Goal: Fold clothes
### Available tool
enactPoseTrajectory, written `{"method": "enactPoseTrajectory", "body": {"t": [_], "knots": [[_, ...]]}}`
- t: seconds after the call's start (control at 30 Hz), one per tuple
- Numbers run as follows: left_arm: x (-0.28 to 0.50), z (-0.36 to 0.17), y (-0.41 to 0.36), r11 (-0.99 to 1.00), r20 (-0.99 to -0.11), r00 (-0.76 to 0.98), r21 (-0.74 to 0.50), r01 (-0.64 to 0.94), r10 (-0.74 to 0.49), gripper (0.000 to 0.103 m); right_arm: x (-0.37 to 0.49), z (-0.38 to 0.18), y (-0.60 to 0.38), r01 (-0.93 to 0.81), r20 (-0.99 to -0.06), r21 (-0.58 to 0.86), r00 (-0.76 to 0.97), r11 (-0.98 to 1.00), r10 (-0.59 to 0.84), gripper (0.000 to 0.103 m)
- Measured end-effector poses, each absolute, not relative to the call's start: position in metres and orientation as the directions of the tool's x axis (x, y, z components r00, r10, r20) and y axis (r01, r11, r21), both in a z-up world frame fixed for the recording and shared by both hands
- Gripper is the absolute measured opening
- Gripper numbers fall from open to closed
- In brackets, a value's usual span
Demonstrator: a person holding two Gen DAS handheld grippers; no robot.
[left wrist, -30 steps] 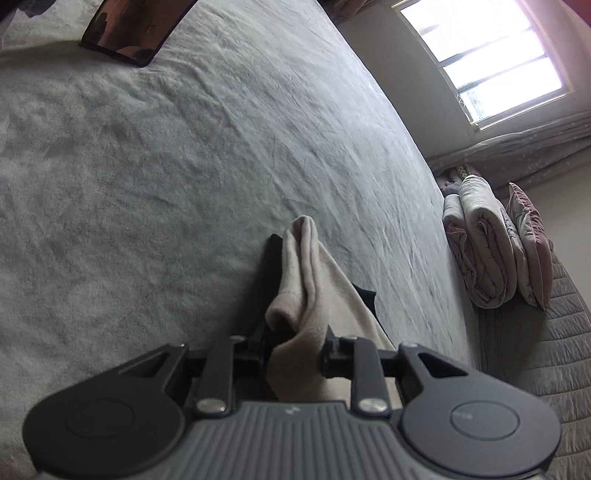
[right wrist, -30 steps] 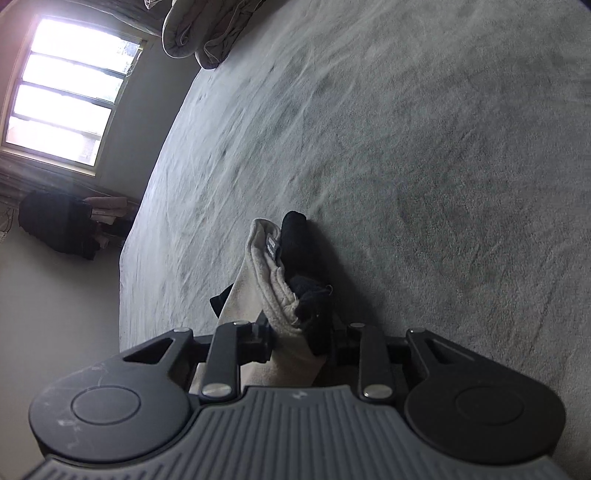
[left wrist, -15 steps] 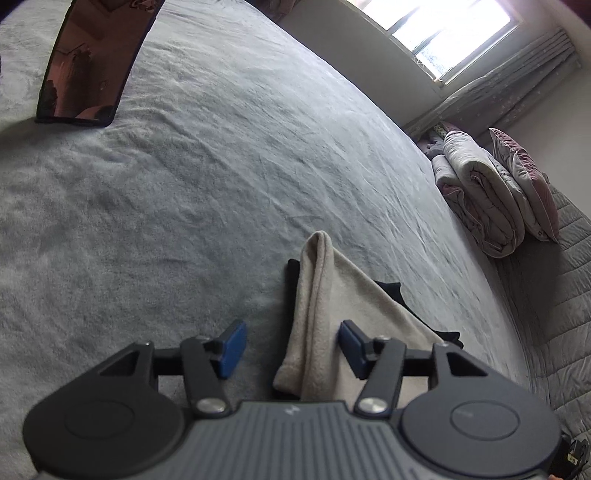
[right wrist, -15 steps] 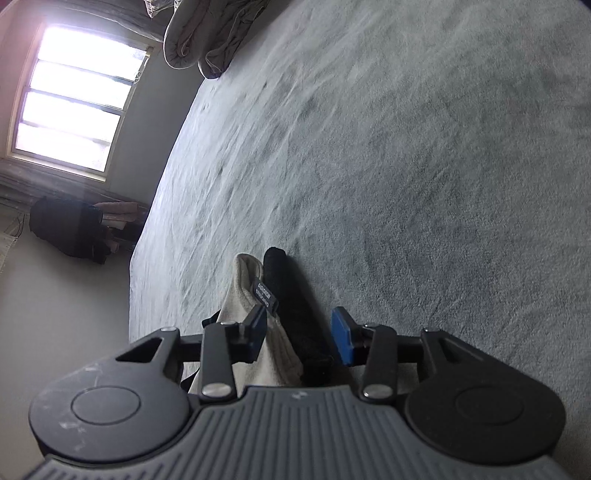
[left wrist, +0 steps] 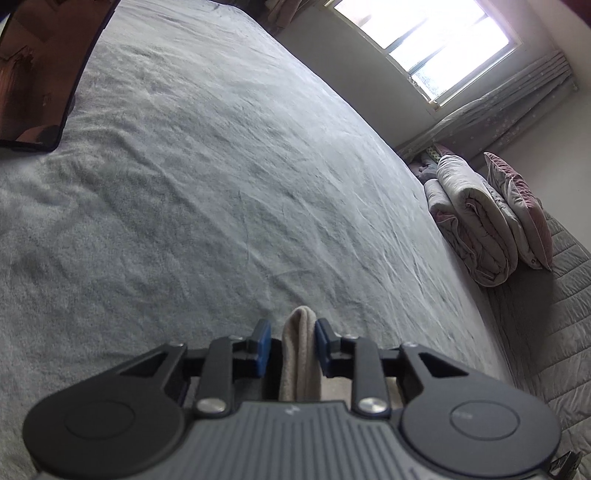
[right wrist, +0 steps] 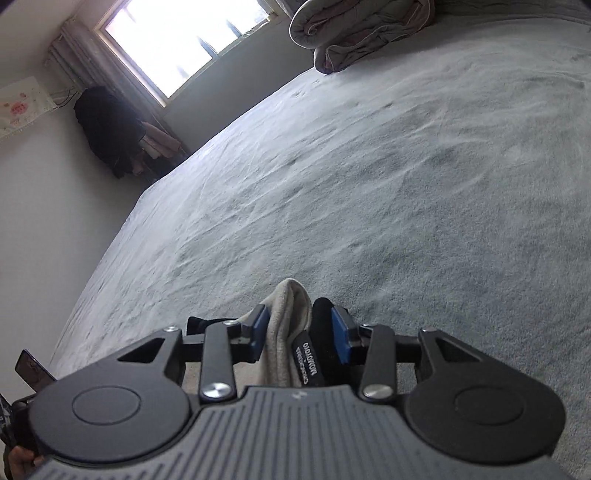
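A beige garment (left wrist: 299, 328) with a black lining lies bunched on the grey bed cover (left wrist: 221, 184). In the left wrist view its folded edge stands up between the blue pads of my left gripper (left wrist: 291, 347), whose jaws are closing on it. The right pad touches the cloth, and a dark strip fills the space at the left pad. In the right wrist view my right gripper (right wrist: 300, 328) is closing on the same garment (right wrist: 288, 306). Beige cloth, a black fold (right wrist: 321, 310) and a black label (right wrist: 308, 362) fill the gap between its pads.
A dark glossy panel (left wrist: 33, 74) lies on the bed at the upper left. Rolled quilts (left wrist: 476, 221) and a pink pillow (left wrist: 524, 210) sit at the bed's far right, below a bright window (left wrist: 424, 33). Dark clothes (right wrist: 107, 125) hang by the wall beyond the bed's edge.
Both grippers held the garment, opened half a second ago, then closed on it again nearer its tip. Both views have rolled, and less cloth shows ahead of the pads.
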State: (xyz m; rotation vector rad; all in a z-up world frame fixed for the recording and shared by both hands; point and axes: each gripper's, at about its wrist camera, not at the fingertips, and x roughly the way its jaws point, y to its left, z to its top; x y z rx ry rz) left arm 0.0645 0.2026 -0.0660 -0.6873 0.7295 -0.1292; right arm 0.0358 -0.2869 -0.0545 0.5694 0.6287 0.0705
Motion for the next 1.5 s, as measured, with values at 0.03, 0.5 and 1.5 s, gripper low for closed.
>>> {"method": "enactPoseTrajectory", "body": {"t": [0.03, 0.5, 1.5], "knots": [[0.063, -0.064, 0.2, 0.785, -0.565, 0.758, -0.609, -0.114, -0.328, 0.008, 0.033, -0.054, -0.281, 0.102, -0.533, 0.47, 0.825, 0.877, 0.19, 0.022], [0.068, -0.064, 0.171, 0.882, -0.552, 0.818, -0.453, -0.127, -0.165, 0.007, 0.039, -0.055, -0.26, 0.135, -0.431, 0.214, 0.902, 0.968, -0.031, 0.006], [0.08, -0.053, 0.065, 0.969, -0.659, 0.719, -0.229, 0.088, -0.221, 0.008, 0.044, -0.041, -0.121, -0.155, -0.598, 0.107, 0.779, 0.982, 0.188, 0.021]]}}
